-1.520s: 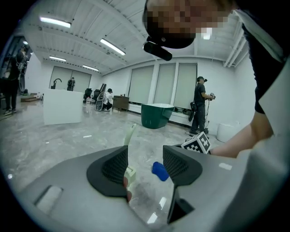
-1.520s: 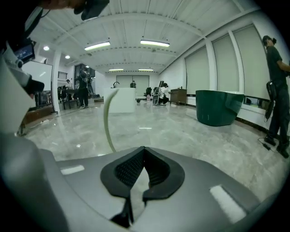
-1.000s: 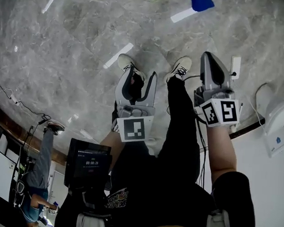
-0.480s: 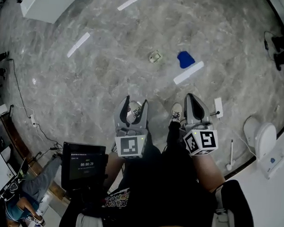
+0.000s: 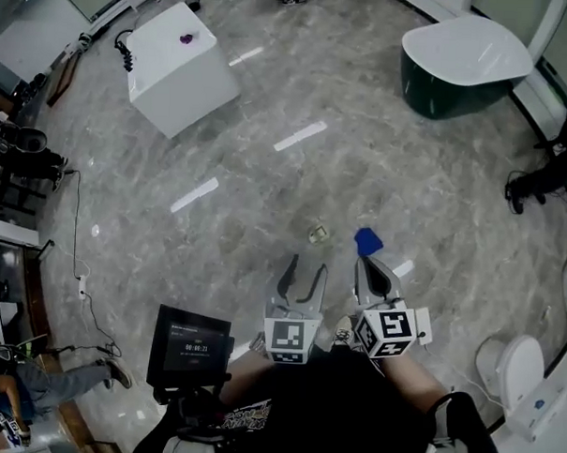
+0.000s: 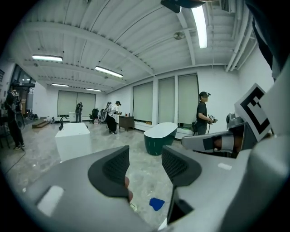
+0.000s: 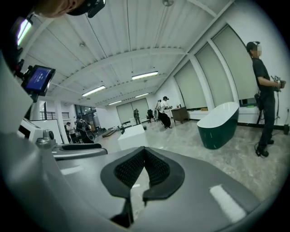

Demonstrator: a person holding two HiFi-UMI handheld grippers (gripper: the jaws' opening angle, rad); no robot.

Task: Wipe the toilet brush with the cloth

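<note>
Lying on floor (image 5: 256, 210), one blue cloth (image 5: 367, 240)

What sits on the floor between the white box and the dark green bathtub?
Nothing. In the head view that stretch of grey marble floor between the white box and the bathtub is bare, showing only reflected light streaks.

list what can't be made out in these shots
- Toilet brush: not found in any view; head view, the floor by the toilet is too small and partly behind the person's arm.
- Small object beside the blue cloth: head view, too small to identify.
- Screen text: head view, too small.
</note>
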